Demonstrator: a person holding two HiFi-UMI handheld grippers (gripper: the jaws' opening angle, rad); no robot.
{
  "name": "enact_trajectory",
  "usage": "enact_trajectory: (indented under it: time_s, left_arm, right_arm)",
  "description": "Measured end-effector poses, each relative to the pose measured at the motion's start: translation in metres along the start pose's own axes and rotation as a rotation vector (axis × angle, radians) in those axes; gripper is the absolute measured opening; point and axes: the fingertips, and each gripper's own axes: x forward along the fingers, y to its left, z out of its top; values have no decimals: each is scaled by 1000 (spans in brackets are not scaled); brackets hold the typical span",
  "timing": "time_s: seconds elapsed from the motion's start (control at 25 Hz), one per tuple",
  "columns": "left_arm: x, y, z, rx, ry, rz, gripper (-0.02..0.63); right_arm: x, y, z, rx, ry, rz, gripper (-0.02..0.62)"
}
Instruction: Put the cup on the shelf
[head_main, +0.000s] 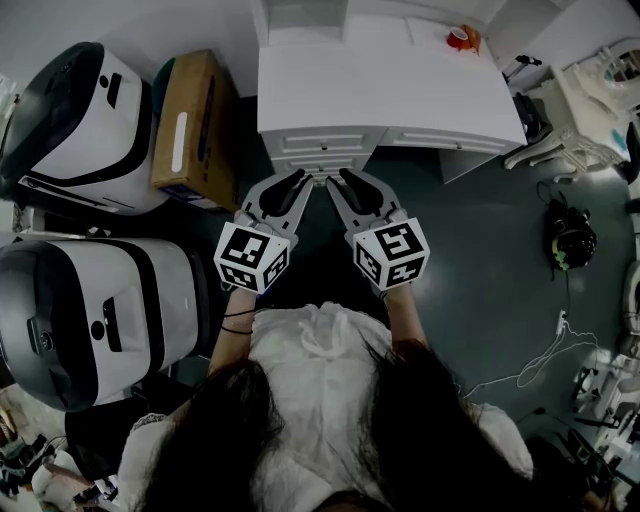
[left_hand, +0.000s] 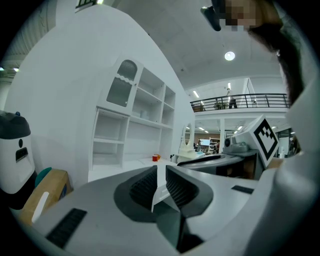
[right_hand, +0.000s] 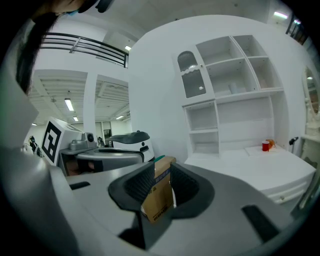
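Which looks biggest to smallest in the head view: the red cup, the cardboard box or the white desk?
1. white desk
2. cardboard box
3. red cup, by far the smallest, at the desk's far edge.

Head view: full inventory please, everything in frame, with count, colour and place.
desk with shelves: one, white, top centre
cup: one, red, far right of the desk top
cardboard box: one, brown, floor left of desk
machines: two, white and black, left side
headset-like item: one, black, floor at right
cable: one, white, floor lower right
left hand-held gripper: one, grey, shut, empty, near desk front
right hand-held gripper: one, grey, shut, empty, beside it
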Motion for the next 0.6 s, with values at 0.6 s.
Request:
enact_trajectory:
  time_s: [0.6]
  left_arm:
    - [1, 0, 7, 23, -14, -7, 61]
  right_arm:
    - [-8, -2, 3, -8, -12, -18, 107]
